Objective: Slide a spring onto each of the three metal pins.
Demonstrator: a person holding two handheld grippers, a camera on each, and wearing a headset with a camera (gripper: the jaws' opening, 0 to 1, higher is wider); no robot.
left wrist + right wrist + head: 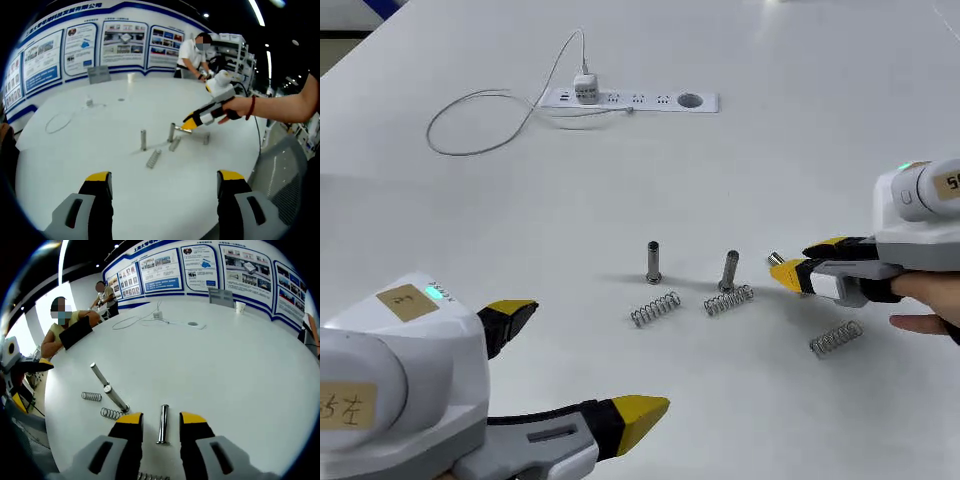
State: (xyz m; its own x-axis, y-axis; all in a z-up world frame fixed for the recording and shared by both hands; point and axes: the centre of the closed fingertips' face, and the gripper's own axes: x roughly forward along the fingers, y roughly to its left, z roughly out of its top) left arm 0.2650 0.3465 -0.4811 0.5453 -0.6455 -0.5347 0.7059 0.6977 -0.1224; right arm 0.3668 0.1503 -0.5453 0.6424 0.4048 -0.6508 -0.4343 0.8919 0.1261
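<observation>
left gripper (165, 176) jaws wide apart, nothing held. right gripper (161, 418) jaws parted astride one pin (162, 426), no grip. spring (728, 299) lies by base of middle pin (729, 268); power strip (630, 100) well apart.

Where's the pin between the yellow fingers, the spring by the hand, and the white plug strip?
Pin (162, 424): right gripper view, middle of its shaft.
Spring (836, 338): head view, its middle coils.
Power strip (640, 100): head view, middle of its top face.
</observation>
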